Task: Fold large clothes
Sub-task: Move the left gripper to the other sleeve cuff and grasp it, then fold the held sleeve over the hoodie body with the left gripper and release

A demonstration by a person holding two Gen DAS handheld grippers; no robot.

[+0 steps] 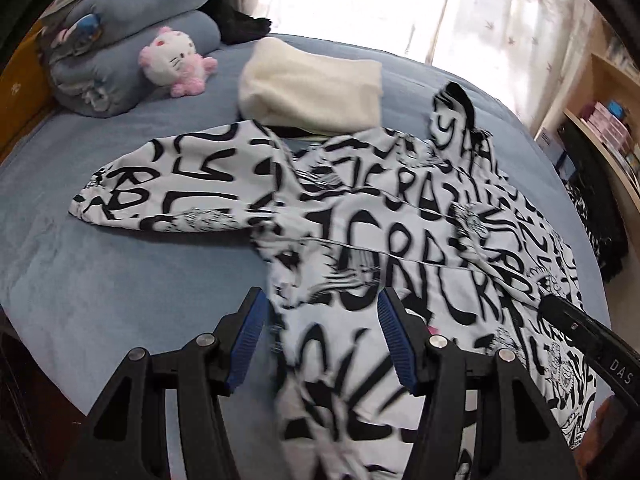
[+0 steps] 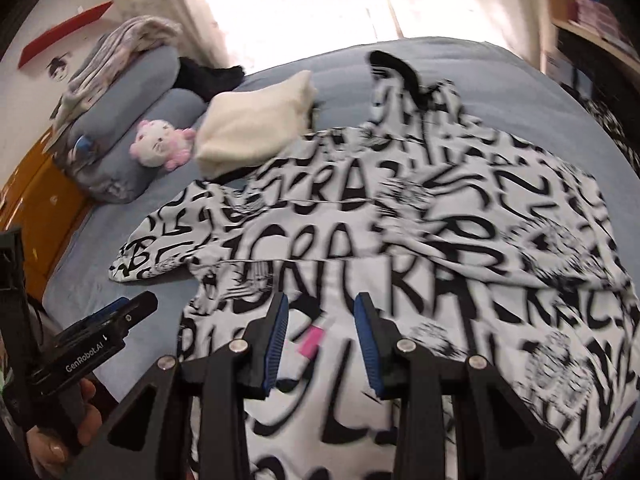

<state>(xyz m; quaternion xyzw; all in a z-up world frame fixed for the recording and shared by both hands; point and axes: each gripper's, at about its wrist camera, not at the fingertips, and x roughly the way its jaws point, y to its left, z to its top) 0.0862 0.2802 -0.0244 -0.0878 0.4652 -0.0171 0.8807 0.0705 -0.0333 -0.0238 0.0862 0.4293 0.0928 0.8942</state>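
While the black-and-white printed jacket (image 1: 400,216) lies spread on the blue bed (image 1: 100,264), left gripper (image 1: 320,340) hovers part-open, empty, over its near hem. Right wrist view: right gripper (image 2: 322,344) likewise part-open, empty above the jacket. Judged: pre-grasp; next, pinch the hem.
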